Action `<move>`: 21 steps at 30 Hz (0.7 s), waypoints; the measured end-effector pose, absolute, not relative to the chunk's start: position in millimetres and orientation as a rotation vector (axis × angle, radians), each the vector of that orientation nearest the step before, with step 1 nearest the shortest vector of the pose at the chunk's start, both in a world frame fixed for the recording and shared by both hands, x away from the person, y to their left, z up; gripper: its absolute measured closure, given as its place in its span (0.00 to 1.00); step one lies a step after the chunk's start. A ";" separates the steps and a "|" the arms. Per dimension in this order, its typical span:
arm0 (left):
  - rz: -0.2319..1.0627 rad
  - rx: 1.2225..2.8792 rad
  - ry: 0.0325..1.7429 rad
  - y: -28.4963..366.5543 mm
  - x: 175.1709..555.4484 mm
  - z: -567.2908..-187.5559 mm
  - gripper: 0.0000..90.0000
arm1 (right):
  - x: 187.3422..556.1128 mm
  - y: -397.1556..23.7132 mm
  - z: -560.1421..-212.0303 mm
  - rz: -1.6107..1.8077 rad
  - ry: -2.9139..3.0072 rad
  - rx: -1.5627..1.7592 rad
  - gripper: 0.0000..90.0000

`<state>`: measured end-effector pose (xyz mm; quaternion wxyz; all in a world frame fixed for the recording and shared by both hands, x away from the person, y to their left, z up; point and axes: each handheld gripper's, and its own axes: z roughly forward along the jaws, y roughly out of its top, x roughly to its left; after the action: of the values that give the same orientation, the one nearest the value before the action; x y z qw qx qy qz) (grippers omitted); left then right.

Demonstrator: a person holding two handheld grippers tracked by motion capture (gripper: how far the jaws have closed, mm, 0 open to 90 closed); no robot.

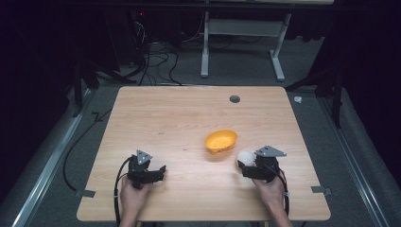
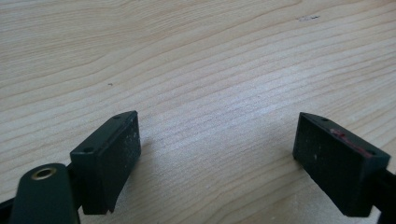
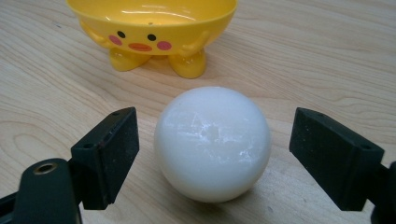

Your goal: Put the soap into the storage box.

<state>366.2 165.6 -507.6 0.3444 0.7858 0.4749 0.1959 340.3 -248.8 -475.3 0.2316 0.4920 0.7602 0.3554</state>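
My right gripper (image 3: 212, 154) stands wide open around the white ball (image 3: 212, 142), one jaw on each side, with clear gaps between pads and ball, so I hold nothing. The ball sits on the wooden table (image 1: 179, 118), near my edge on the right, and the yellow duck bowl (image 3: 154, 23) stands just beyond it, a little to the left in the high view and apart from the ball

My left gripper (image 2: 215, 154) rests over bare wood on the near left, jaws spread just as wide, with nothing between them

The main risk, as I judge it, is the ball rolling. It is round, smooth and free on a flat top, so if one pad meets it before the other, it may squirt forward against the bowl's feet or sideways out of my reach. A grip below or above its widest line could pop it out as I close. If I lift it to the bowl, the light bowl may tip or slide should I clip its rim, and a ball dropped from too high could bounce out
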 end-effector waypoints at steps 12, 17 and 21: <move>0.509 2.040 1.234 165.6 366.2 -507.7 0.17 | 351.5 -241.3 -485.8 0.928 2.131 1.368 0.17; 0.508 2.041 1.233 165.6 366.3 -507.7 0.17 | 353.9 -238.8 -488.9 0.909 2.140 1.377 0.18; 0.508 2.040 1.234 165.6 366.3 -507.7 0.17 | 354.7 -239.0 -490.0 0.903 2.137 1.377 0.20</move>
<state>366.3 165.6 -507.7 0.3448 0.7856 0.4751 0.1957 354.7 -239.0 -490.0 0.2199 0.4979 0.7727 0.3266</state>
